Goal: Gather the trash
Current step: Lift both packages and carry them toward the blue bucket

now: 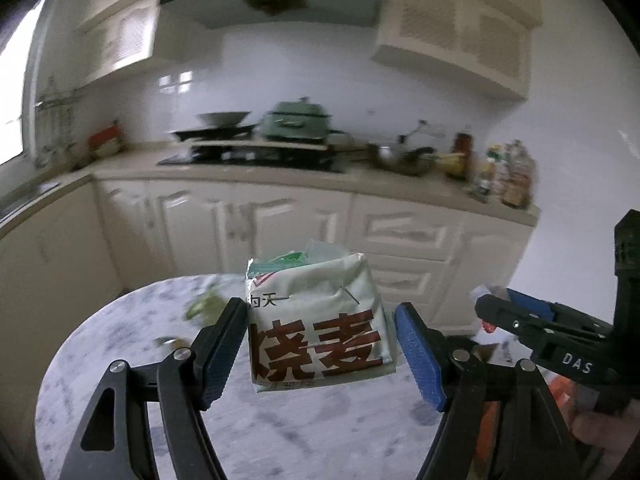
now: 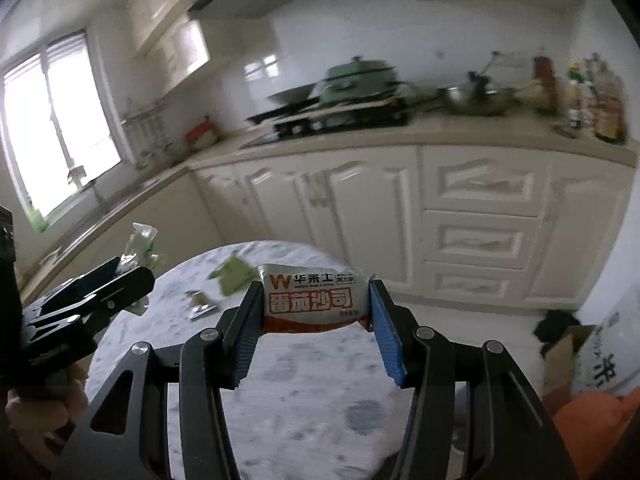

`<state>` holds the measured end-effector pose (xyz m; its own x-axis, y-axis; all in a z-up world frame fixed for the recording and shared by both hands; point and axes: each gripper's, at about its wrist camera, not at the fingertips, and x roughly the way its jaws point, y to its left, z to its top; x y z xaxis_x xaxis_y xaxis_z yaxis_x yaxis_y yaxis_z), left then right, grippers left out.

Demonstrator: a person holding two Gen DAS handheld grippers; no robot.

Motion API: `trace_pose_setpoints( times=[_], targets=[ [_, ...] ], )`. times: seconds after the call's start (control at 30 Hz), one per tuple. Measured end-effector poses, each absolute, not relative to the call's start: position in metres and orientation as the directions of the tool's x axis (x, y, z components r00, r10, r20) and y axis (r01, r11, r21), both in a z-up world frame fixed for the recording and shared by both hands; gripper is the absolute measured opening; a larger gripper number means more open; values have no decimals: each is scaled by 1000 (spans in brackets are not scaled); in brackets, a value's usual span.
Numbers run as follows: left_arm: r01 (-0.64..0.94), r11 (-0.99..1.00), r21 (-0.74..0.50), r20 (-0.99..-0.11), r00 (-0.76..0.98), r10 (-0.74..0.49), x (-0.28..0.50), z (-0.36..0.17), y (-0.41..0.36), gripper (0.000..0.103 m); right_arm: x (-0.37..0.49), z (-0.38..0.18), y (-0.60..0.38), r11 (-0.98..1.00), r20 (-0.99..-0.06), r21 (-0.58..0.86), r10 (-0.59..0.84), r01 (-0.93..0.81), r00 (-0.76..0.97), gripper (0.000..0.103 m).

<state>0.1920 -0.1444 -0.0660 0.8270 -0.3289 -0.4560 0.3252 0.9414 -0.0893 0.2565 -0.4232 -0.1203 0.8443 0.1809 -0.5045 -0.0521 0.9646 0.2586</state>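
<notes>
My left gripper (image 1: 320, 308) is shut on a pale green food packet (image 1: 316, 332) with large red-brown characters, held in the air above the round marble table (image 1: 280, 432). My right gripper (image 2: 316, 286) is shut on a white sauce sachet (image 2: 312, 296) with an orange-red label, also lifted over the table (image 2: 304, 392). Each gripper shows in the other's view: the right gripper (image 1: 492, 312) at the right edge, the left gripper (image 2: 132, 280) at the left edge. On the table's far side lie a green wrapper (image 2: 234, 276) and a small silvery scrap (image 2: 200, 304).
Beyond the table runs a cream kitchen counter (image 2: 400, 136) with a stove, a green pot (image 2: 360, 80), a metal bowl and several bottles (image 2: 596, 96). A cardboard box (image 2: 568, 344) and a printed sack stand on the floor at right. An orange object (image 2: 592, 412) lies close at lower right.
</notes>
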Motion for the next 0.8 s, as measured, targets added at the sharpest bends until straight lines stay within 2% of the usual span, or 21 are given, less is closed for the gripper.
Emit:
trace_pose_setpoints(
  times=[0.47, 0.63, 0.8],
  targets=[
    [560, 825, -70, -450, 720, -527, 226, -68, -253, 70, 212, -137, -553, 934, -533, 271, -55, 232, 844, 52],
    [610, 787, -86, -493, 661, -566, 271, -84, -298, 70, 207, -159, -596, 904, -568, 289, -102, 314, 817, 52],
    [665, 743, -78, -588, 571, -572, 315, -117, -361, 70, 215, -201, -632, 868, -631, 323, -100, 378, 770, 52]
  ],
)
